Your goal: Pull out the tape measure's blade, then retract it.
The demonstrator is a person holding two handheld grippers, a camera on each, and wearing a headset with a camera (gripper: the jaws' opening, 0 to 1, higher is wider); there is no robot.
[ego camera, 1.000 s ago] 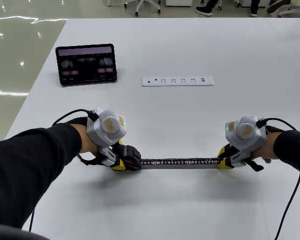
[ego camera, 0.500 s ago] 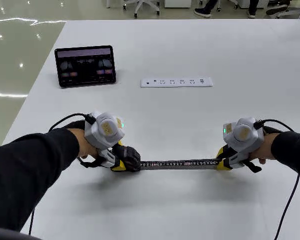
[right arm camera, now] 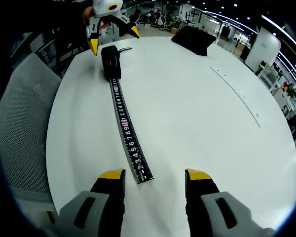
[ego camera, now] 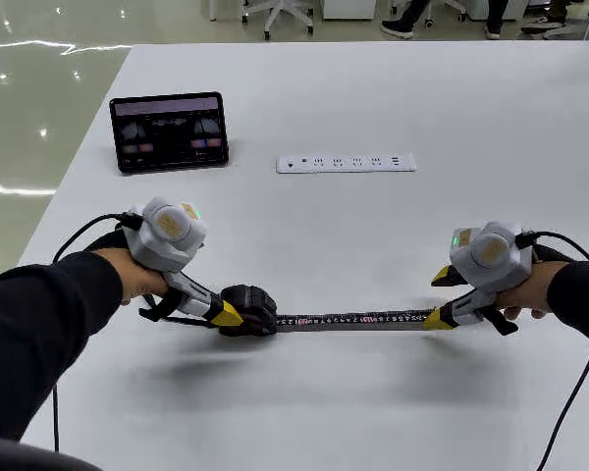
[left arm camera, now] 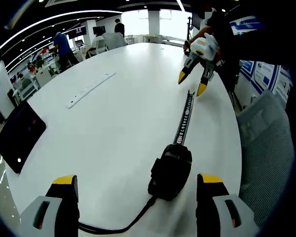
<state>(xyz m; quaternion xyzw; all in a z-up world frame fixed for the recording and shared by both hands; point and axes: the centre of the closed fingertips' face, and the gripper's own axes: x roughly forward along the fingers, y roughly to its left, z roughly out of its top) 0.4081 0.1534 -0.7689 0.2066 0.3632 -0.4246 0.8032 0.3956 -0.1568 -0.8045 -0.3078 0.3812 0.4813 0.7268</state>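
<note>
Tape measure lies along the near edge of the table, blade out; our left gripper and right gripper have their jaws apart.

Black tape measure, blade extended flat

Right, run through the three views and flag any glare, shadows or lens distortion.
Head view: sharp; soft shadows on the table; ceiling lights glare off the glossy floor. Left gripper view: fisheye bows the table edge; far windows blown out. Right gripper view: same bowing; blade numerals crisp.
</note>
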